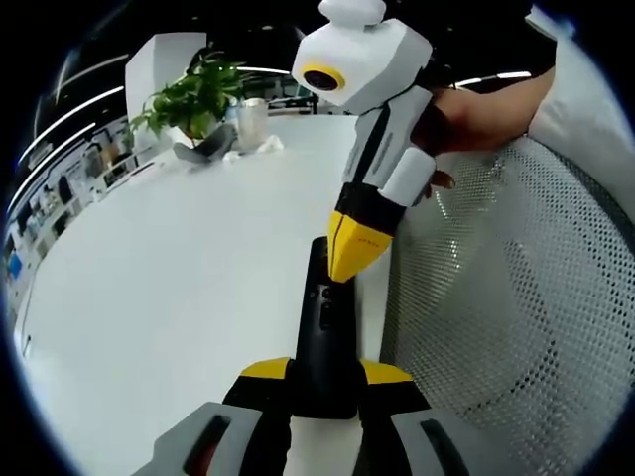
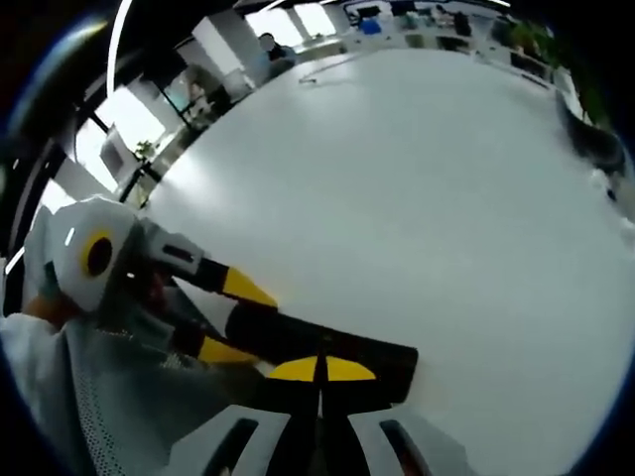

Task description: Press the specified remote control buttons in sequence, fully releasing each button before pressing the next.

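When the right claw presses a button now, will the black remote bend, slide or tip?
Probably none. The black remote looks like a stiff, flat bar, so bending seems unlikely. The left claw is shut on its near end, which should stop sliding. The right claw presses with closed tips near the middle, so tipping seems unlikely.

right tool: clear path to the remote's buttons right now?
Probably yes. The right tool, shut to a point, sits right over the buttons of the black remote, nothing between them. The left tool clamps the remote's near end, away from the buttons, on the white table.
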### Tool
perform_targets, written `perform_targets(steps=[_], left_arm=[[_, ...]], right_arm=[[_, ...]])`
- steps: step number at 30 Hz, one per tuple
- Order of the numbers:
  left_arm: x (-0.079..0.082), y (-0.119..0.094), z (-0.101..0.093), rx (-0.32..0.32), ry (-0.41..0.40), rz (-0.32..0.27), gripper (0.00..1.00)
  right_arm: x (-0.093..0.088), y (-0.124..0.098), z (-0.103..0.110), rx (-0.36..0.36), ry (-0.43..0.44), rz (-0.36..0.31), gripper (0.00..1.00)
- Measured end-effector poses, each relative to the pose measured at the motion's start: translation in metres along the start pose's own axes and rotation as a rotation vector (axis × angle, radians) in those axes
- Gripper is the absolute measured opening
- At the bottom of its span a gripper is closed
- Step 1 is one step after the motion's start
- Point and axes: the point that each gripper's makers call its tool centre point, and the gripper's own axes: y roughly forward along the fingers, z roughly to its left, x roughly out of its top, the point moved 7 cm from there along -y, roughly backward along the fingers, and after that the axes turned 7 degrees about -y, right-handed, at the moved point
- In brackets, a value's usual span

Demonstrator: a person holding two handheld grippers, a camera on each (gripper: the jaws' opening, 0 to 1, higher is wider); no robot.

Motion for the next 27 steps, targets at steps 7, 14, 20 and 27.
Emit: perform_targets(steps=[7,14,20,27], left_arm=[[-0.0001,0.0,0.0002,-0.003,-0.006,-0.002,0.24],[0.0,0.0,-0.0001,-0.002,-0.002,-0.001,0.24],[-0.0001,0.0007,0.0001,-0.001,0.004,0.001,0.24],[0.0,0.0007,-0.0001,-0.002,0.006,0.0,0.24]], right_arm=[[0.0011,0.0002,-0.0017,0.009,0.025,-0.012,0.0],[0.0025,0.0009,-0.0026,-0.021,-0.004,-0.025,0.0],[0.0016,0.0013,-0.0036,-0.022,-0.006,-0.032,0.0],[0.0011,0.002,-0.003,-0.027,-0.034,-0.034,0.0]])
